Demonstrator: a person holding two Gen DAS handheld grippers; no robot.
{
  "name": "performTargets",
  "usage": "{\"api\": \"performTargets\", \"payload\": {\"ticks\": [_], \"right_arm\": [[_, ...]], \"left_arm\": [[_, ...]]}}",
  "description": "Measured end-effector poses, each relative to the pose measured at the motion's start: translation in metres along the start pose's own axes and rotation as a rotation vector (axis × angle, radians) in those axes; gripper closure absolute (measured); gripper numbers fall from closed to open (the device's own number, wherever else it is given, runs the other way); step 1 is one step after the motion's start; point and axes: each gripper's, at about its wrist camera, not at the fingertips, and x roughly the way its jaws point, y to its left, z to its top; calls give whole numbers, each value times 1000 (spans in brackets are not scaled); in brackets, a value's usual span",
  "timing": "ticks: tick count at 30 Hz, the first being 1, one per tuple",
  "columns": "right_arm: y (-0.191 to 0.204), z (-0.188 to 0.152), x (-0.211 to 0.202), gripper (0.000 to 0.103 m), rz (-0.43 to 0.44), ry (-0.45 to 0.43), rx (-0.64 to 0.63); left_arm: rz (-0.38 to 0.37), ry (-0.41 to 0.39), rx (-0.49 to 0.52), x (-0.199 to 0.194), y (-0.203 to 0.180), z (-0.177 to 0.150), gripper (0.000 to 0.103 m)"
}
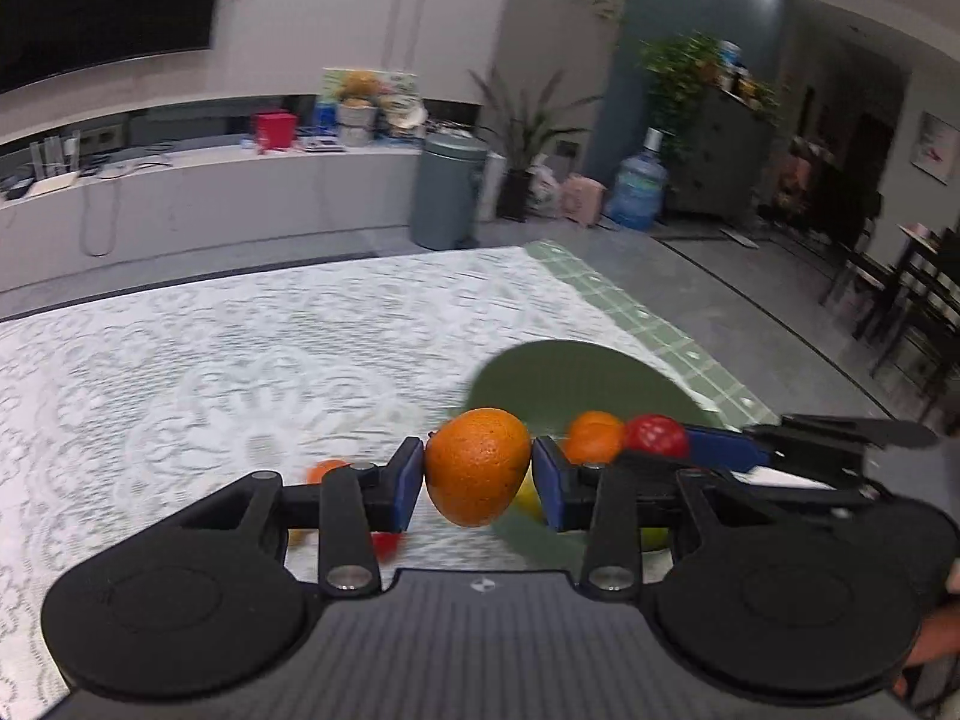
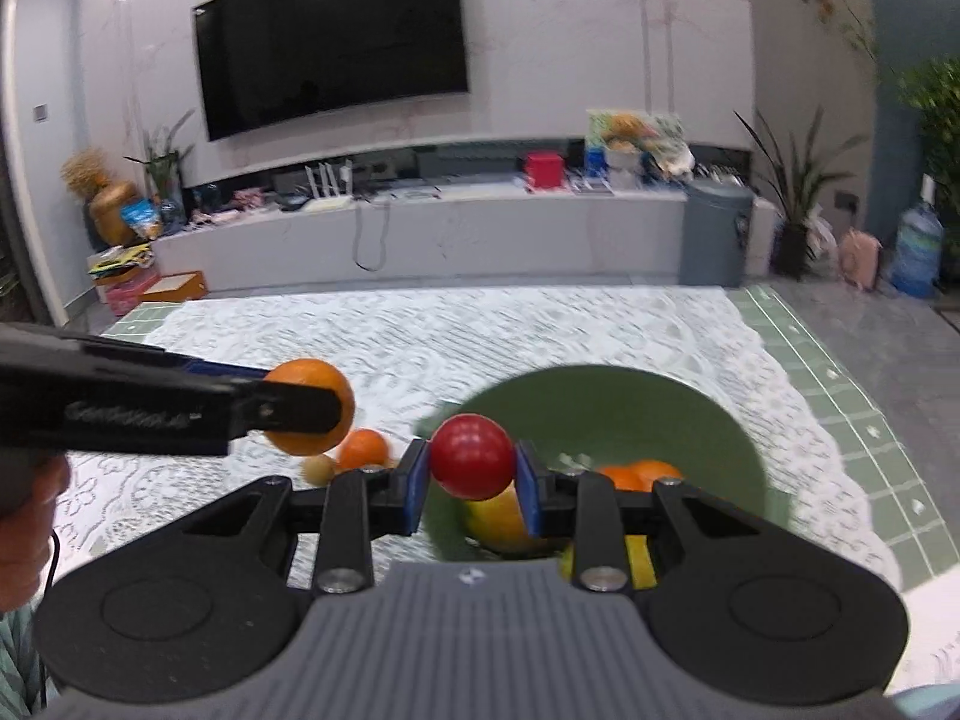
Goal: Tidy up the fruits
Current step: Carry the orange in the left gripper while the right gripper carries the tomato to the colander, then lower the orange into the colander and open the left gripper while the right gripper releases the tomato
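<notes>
My left gripper [image 1: 477,477] is shut on a large orange [image 1: 474,456], held above the white lace tablecloth [image 1: 240,360]. Beside it on the right, my right gripper [image 1: 690,444] is shut on a small red round fruit [image 1: 654,435]. In the right wrist view the red fruit [image 2: 471,462] sits between the blue pads of the right gripper [image 2: 471,483], over the near rim of a green bowl [image 2: 600,402]. The bowl holds oranges [image 2: 639,474] and a yellow-orange fruit [image 2: 498,522]. The left gripper [image 2: 300,405] with its orange [image 2: 309,378] hangs to the left.
A small orange [image 2: 363,449] and a tan little fruit [image 2: 318,469] lie loose on the cloth left of the bowl. The green bowl [image 1: 576,372] stands near the table's right edge. Beyond the table are a TV bench [image 2: 420,228] and a grey bin [image 1: 447,192].
</notes>
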Motion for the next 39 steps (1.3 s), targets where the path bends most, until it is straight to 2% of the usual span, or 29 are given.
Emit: {"api": "performTargets", "payload": {"ticks": [6, 13, 22, 29, 32, 39], "right_arm": [[-41, 6, -3, 75, -46, 79, 36], [-64, 13, 1, 75, -70, 147, -31], [-93, 12, 15, 75, -37, 177, 53], [-100, 14, 32, 75, 15, 222, 92], [-99, 12, 37, 75, 28, 246, 92], [-92, 11, 47, 75, -8, 268, 50]], "left_arm": [[-65, 90, 83, 26, -35, 8, 59], [-114, 203, 156, 57, -61, 10, 59], [-102, 300, 210, 88, -73, 9, 59], [-79, 343, 198, 105, -71, 8, 59], [-71, 392, 212, 112, -71, 5, 59], [-46, 456, 184, 124, -62, -1, 59]]}}
